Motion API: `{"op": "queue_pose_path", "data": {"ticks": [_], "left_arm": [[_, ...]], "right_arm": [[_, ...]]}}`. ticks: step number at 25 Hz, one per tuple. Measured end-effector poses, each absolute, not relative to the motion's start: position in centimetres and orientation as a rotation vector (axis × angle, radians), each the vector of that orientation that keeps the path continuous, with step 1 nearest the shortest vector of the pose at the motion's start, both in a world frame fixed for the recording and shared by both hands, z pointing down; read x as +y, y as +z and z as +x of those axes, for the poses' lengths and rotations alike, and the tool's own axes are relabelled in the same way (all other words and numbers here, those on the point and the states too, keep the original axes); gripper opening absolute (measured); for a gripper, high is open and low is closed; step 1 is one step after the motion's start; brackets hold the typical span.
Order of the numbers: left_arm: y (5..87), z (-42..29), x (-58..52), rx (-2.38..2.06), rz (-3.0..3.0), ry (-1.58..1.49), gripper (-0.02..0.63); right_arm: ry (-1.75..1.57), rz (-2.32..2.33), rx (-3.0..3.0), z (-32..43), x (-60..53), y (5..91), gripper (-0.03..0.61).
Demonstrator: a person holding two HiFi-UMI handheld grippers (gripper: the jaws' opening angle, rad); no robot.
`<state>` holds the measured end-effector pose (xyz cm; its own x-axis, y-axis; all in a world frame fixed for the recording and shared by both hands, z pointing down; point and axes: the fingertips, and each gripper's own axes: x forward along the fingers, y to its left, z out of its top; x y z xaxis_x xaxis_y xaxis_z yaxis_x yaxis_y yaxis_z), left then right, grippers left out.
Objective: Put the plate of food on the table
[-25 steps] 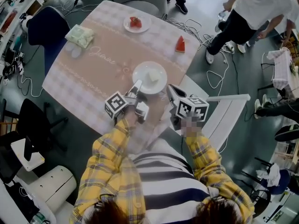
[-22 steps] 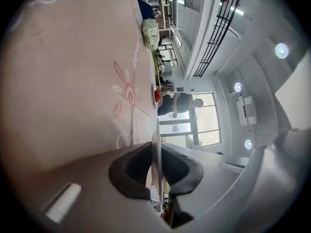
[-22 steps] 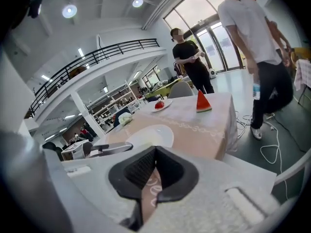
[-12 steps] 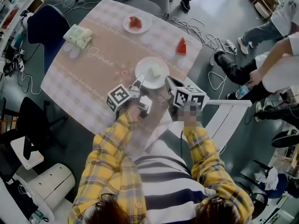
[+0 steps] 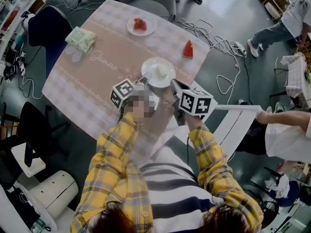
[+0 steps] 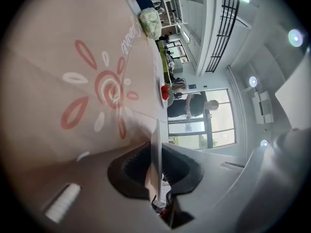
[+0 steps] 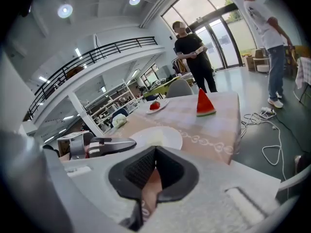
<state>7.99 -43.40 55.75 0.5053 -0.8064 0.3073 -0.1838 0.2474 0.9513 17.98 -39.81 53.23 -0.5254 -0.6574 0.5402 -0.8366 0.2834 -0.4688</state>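
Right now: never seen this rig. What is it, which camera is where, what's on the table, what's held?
No robot: a person holds a gripper in each hand. The head view looks down from their head; each gripper view rides on one gripper, looking along its jaws. On the pink tablecloth lie a watermelon slice, a small plate of red food and a pale green bundle. The left gripper is shut on the rim of the white plate of food. The right gripper is shut, apparently empty.
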Motion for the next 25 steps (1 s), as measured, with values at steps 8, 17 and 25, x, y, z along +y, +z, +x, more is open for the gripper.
{"op": "queue_pose_path", "data": {"ticks": [8, 17, 25], "left_arm": [[55.5, 8.8, -42.7, -0.985, 1.329, -0.322, 0.236], [54.4, 7.5, -40.9, -1.137, 1.46, -0.086, 0.359], [54.8, 7.8, -36.8, -1.173, 1.578, -0.053, -0.003]], "right_arm": [[1.094, 1.385, -2.315, 18.0, -39.6, 53.4, -0.003], [1.094, 1.378, -2.318, 17.4, -39.1, 53.2, -0.003], [1.053, 1.323, -2.315, 15.9, -37.3, 53.5, -0.003]]}}
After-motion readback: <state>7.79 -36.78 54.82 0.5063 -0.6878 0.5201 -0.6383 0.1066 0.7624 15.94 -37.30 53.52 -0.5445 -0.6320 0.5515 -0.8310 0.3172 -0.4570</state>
